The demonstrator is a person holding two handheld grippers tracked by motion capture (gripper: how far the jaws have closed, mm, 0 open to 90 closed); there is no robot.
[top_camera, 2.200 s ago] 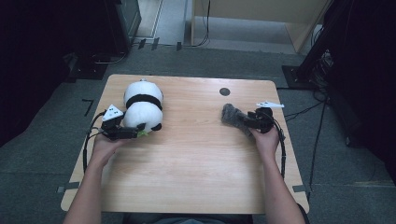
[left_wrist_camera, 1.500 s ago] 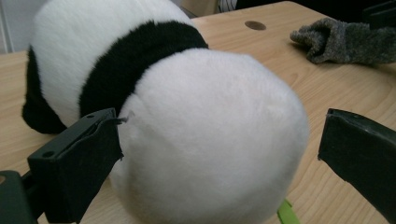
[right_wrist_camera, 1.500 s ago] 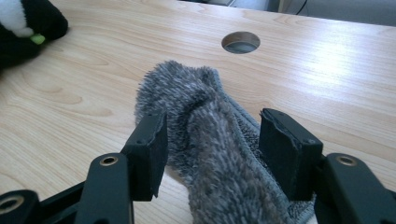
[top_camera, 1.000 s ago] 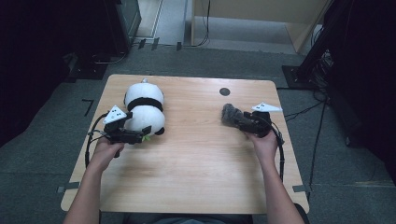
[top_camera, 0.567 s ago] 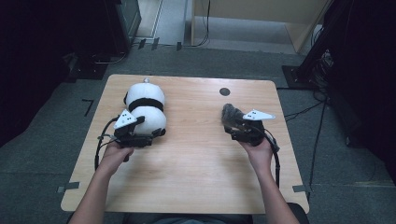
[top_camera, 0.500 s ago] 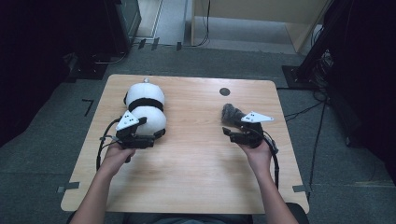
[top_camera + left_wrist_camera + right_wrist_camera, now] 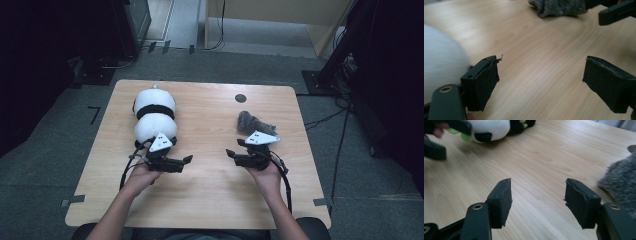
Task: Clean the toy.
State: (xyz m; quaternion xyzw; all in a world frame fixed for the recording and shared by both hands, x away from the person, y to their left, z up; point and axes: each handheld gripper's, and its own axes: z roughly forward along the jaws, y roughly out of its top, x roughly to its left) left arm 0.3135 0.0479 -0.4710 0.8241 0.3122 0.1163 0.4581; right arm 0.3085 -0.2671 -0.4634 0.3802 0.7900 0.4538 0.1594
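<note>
A white plush panda [image 7: 155, 117] with a black band lies at the table's left. A grey fuzzy thing [image 7: 252, 122] lies at the right. My left gripper [image 7: 187, 160] hovers just in front of the panda and points right, open; its jaws have just been closing a little, with bare wood between them [image 7: 541, 80]. My right gripper [image 7: 230, 153] sits in front of the grey fuzzy thing [image 7: 621, 180] and points left, open over bare wood [image 7: 537, 200]. The two gripper tips face each other across a gap. The panda's [image 7: 491, 128] black patches show in the right gripper view.
The wooden table [image 7: 210, 200] has a small dark round hole [image 7: 240, 98] near its far edge. Cables trail from both grippers toward the near edge. Dark equipment and cables stand on the floor around the table.
Both hands have drawn back toward the near edge and inward. The left gripper has come away from the panda, the right from the grey fuzzy thing.
</note>
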